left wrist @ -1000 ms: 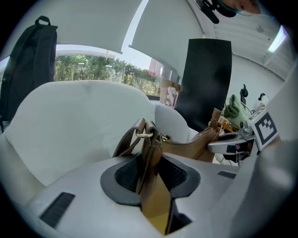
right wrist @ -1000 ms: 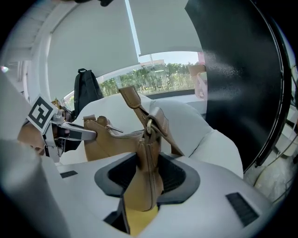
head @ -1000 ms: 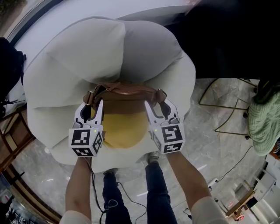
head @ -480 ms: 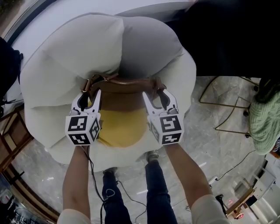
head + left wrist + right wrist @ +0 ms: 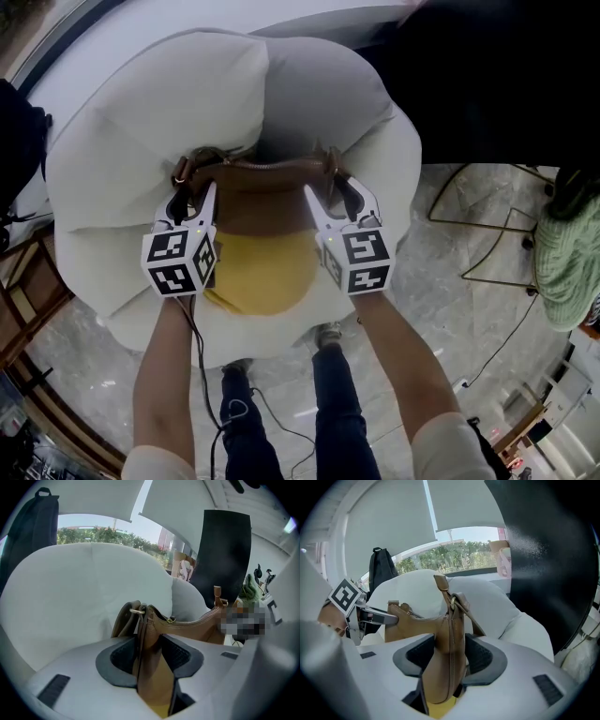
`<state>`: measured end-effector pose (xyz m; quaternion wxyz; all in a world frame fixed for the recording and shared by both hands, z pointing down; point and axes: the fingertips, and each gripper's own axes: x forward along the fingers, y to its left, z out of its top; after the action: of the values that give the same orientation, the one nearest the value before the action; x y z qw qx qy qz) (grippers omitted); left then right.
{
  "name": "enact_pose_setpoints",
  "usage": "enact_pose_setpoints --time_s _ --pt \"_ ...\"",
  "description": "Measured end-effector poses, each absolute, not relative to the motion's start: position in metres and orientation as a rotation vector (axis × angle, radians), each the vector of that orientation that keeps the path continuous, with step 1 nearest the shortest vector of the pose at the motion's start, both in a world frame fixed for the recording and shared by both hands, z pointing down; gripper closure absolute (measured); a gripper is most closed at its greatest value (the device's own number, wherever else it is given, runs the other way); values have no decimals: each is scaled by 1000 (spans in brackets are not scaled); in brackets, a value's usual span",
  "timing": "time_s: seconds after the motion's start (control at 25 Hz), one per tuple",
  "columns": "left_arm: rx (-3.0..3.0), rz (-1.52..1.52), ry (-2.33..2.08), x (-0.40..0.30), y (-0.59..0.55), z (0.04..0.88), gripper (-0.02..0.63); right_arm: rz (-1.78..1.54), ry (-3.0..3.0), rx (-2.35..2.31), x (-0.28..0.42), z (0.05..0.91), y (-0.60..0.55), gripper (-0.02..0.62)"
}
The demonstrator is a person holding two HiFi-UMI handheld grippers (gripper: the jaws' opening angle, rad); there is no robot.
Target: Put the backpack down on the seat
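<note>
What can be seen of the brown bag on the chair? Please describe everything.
The brown bag looks like leather, with a top zipper, gold-coloured rings and a strap at its ends. It stands upright, apparently resting on the yellow seat cushion, in front of the white back cushions. One end sits between the left gripper jaws, the other between the right gripper jaws; both have just been opening.

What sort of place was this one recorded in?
Probably a lounge or showroom-style interior rather than a workshop: a big white cushioned armchair, a polished marble-look floor with a thin gold wire-frame stand on it, and a wide window onto trees.
</note>
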<state>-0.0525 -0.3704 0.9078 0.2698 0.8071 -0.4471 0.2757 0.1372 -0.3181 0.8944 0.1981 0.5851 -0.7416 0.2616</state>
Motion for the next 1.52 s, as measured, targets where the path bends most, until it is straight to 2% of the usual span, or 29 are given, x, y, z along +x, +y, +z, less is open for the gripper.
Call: enact_pose_setpoints --time_s 0.48,0.76,0.92,1.04,1.52 --pt "2187 711 -1256 -73 -352 905 426 752 -2053 1653 141 891 -296 382" --pt "2233 673 -1257 -77 -331 875 426 722 -2074 1668 127 863 -277 387" --pt "2271 601 -1292 -77 -326 845 443 656 -2099 1677 113 836 -275 470" --pt "2274 507 -1334 -82 -321 817 543 624 -2110 1724 109 808 -273 527" --pt "2321 359 -1306 -84 -286 703 574 577 -2145 1822 104 700 -248 561"
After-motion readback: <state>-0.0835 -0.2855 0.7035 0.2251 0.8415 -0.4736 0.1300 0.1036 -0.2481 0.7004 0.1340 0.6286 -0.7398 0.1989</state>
